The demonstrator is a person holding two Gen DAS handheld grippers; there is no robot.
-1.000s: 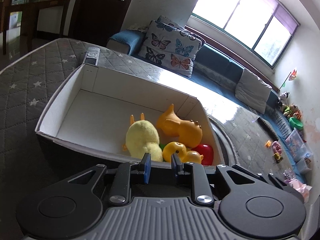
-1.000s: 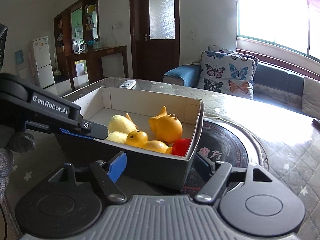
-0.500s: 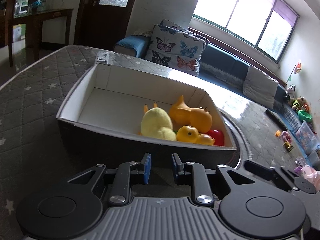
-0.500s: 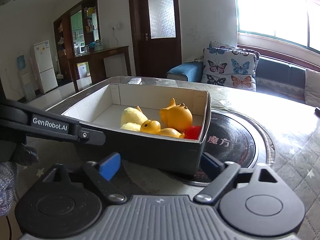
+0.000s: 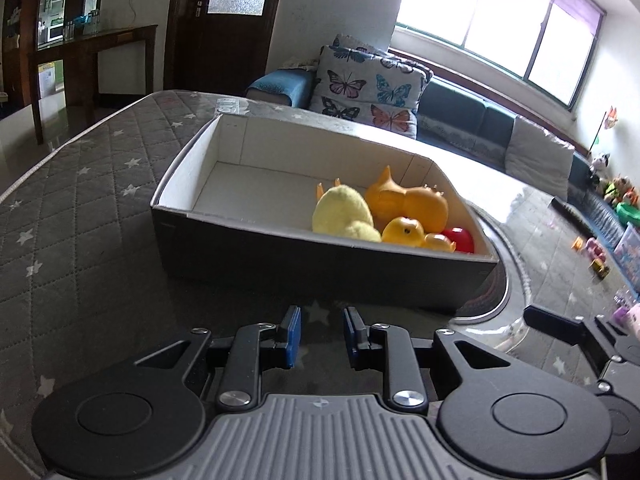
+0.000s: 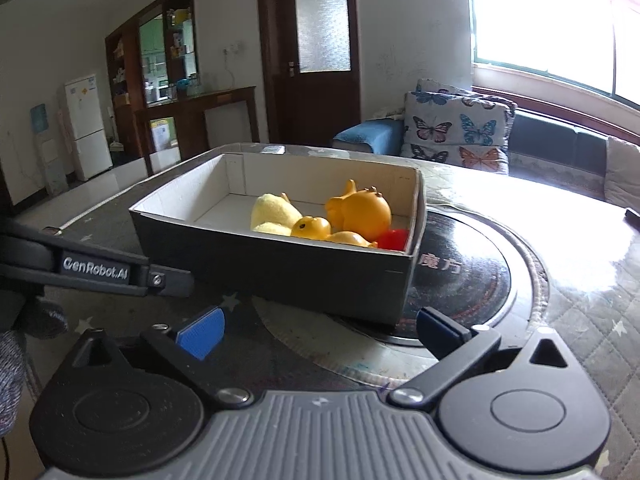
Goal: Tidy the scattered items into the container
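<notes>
Hovering short of the box (image 5: 320, 268): left claw (image 5: 320, 336) narrow, right claw (image 6: 320, 330) wide.

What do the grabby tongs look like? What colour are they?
Both tongs are black plastic with blue pads on the fingertips, two round black discs and a ribbed grey plate in the middle. The left tongs have "GenRobot.AI" written in white on the side.

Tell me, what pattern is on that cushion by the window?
Colourful butterflies on the pale cushion, clearest in the right wrist view.
</notes>
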